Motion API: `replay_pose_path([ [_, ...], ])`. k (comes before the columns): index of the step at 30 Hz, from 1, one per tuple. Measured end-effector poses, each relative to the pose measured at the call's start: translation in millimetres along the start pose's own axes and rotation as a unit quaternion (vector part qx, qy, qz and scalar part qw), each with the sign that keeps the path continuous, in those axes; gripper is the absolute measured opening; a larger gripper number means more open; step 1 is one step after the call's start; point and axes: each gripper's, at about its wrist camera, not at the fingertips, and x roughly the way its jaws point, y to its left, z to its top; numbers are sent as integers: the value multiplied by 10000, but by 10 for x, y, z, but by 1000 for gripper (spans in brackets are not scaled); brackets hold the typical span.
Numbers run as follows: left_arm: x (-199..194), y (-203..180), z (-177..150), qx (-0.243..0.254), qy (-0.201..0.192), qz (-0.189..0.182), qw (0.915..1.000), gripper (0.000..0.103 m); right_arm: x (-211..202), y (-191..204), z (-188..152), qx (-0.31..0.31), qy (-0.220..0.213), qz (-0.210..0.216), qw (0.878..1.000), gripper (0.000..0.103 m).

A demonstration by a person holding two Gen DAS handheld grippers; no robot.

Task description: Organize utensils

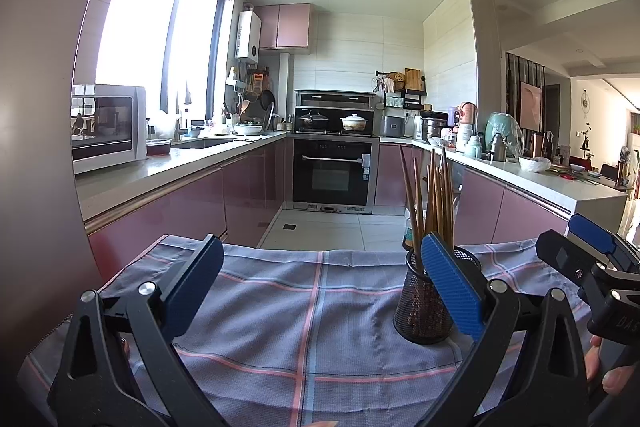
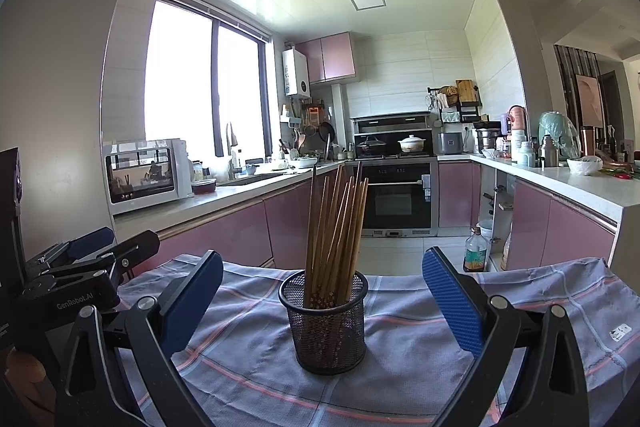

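Left gripper (image 1: 322, 281): jaws spread wide, nothing between the blue pads (image 1: 454, 285), levelled forward. Right gripper (image 2: 322, 295): jaws likewise spread wide and empty, held just beside the left gripper, on its right, with fingertips (image 1: 600, 367) visible at its handle.

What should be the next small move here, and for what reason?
Probably ease both tongs back: the chopsticks already stand together in the mesh holder, and the right tongs and left tongs are open and empty, with nothing loose seen on the cloth.
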Motion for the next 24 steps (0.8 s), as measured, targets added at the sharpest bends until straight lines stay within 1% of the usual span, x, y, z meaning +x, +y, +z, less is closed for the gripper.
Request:
replay_pose_path([
  [24, 25, -14, -24, -15, 43, -16, 10000, 97, -5, 12, 24, -3, -11, 7, 10000, 96],
])
